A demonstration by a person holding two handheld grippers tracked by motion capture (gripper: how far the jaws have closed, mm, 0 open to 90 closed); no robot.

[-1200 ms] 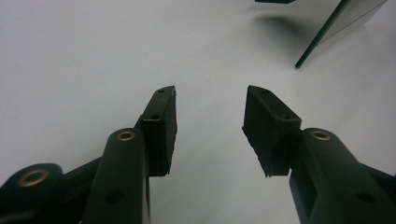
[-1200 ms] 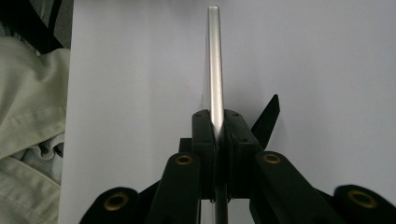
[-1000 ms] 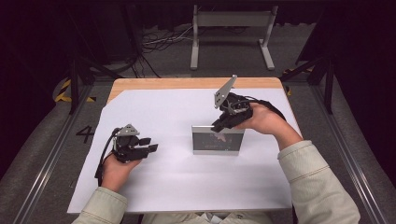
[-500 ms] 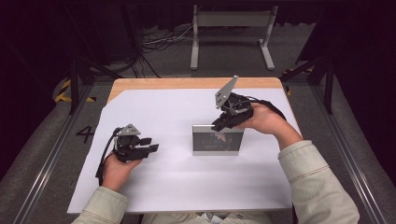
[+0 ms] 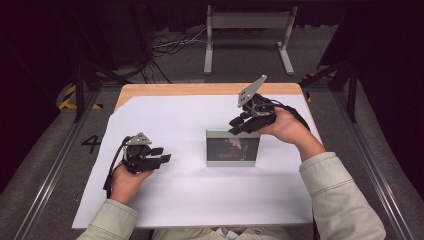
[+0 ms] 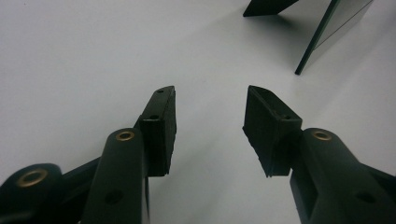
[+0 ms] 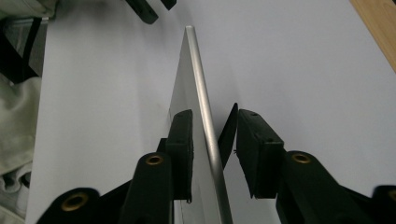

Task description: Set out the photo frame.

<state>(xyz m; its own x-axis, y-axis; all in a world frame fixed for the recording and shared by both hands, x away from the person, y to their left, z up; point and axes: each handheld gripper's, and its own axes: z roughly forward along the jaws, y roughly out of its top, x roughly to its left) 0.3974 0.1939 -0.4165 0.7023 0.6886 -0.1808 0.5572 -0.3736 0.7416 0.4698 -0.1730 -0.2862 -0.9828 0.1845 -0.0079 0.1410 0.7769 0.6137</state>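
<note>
Picture frame point(image 5: 233, 148) is standing upright on the white sheet point(image 5: 190, 195) near the middle of the table point(image 5: 200, 89), a little to the right, with its glass face turned toward us. We are holding our right gripper point(image 5: 243, 125) over its top right edge, and its jaws have just been opening: in the right gripper view the silver top edge point(image 7: 205, 126) is running between the two pads point(image 7: 183, 149), and we are seeing a gap on each side, so nothing is pinching it now. Our left gripper point(image 5: 161, 155) is resting well apart to the left, jaws spread wide and holding nothing, pointing toward the frame.

We are judging the risk to be a topple. With the frame freed, only its dark back stand point(image 6: 268, 6) is keeping it up. If we are lifting our right hand away at a slant, a pad could be catching the thin edge and dragging it over, forward or back. Glass landing flat on the table could be cracking. Our left hand is sitting too far off to be steadying it in time.
</note>
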